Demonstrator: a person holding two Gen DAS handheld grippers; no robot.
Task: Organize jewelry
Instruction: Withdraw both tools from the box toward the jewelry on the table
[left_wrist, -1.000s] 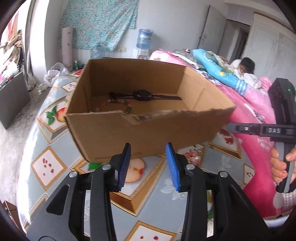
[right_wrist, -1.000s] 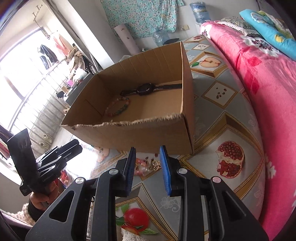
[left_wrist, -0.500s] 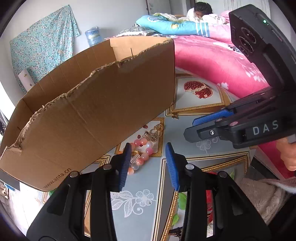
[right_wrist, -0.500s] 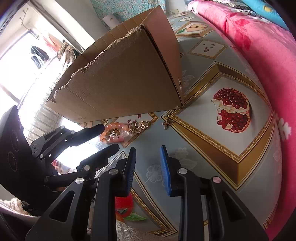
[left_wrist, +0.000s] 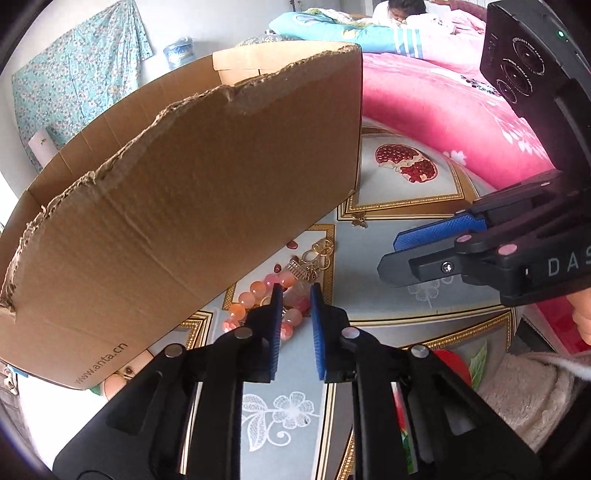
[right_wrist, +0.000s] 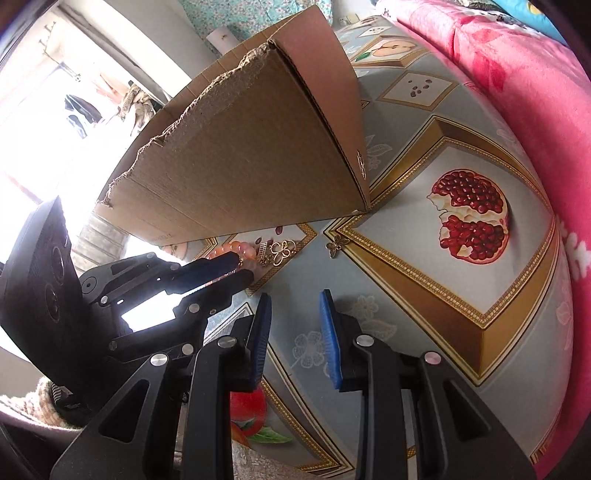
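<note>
Left gripper (left_wrist: 296, 291) now lower, jaws narrowed around pink bead bracelet (left_wrist: 255, 295) beside cardboard box (left_wrist: 177, 221); firm grip unclear. Right gripper (right_wrist: 295, 299) open above tablecloth (right_wrist: 406, 288).

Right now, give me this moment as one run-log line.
left gripper: closing around pink bead bracelet | right gripper: open, empty | cardboard box: beside bracelet | gold charms: on table

Fruit-print tablecloth (left_wrist: 406, 184), pink blanket (right_wrist: 517, 74), floral wall cloth (left_wrist: 81, 74).
</note>
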